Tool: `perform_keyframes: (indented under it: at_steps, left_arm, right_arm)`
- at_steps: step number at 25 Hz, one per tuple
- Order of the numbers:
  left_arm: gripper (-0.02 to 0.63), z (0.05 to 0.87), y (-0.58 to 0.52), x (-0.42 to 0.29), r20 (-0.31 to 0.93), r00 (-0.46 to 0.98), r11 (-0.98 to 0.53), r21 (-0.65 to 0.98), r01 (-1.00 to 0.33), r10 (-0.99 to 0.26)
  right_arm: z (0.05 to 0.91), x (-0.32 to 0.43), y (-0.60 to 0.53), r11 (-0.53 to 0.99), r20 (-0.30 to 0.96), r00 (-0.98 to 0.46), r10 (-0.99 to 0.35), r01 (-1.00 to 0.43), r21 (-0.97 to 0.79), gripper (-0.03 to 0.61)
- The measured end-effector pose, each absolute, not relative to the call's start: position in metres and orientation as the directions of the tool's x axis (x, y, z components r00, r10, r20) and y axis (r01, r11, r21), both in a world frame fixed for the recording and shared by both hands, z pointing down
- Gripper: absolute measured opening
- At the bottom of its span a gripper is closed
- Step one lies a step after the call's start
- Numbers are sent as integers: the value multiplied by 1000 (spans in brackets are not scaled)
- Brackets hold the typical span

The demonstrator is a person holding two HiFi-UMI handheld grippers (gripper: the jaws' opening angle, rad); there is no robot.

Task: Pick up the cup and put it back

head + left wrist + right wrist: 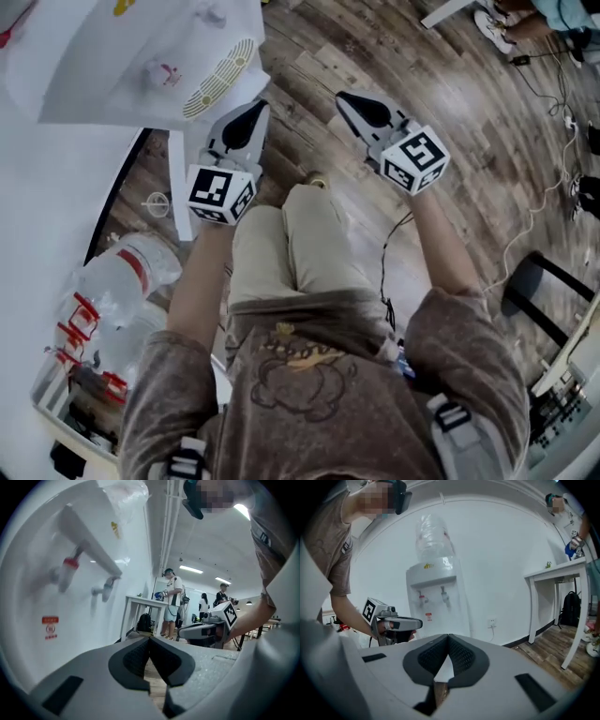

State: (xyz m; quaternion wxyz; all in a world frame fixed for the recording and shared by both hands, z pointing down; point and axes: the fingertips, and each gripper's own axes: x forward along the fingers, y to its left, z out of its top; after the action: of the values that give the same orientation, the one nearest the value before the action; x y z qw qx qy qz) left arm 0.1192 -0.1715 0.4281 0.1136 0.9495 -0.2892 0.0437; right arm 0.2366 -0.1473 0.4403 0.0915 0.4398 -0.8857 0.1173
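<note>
The left hand-held gripper point(246, 120) and the right hand-held gripper point(361, 108) are both pressed together and empty. What looks like the small clear plastic cup point(157, 203) sits at the frame's left edge, beside the white water dispenser point(141, 66). Reaching without spreading the jaws would likely knock it over.

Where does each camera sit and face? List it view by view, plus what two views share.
Head view: on the head, looking steeply down at the wood floor; shows legs, forearms, left gripper, right gripper.
Left gripper view: on the left gripper, looking along shut jaws past the water dispenser toward a white table; shows the right gripper.
Right gripper view: on the right gripper, facing the water dispenser; shows the left gripper.
Shared: both gripper views show the water dispenser and white table.
</note>
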Motion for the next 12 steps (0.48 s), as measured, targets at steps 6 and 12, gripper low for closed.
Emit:
perform_keyframes:
  at_steps: [6, 12]
  left_arm:
    - [2, 279, -137, 139, 201, 853, -837, 183, -516, -482]
    - [2, 134, -111, 128, 234, 838, -815, 213, -539, -493]
  right_arm:
    - [298, 253, -116, 581, 264, -607, -749, -794, -177, 5]
    - [149, 258, -84, 576, 241, -631, -737, -773, -264, 5]
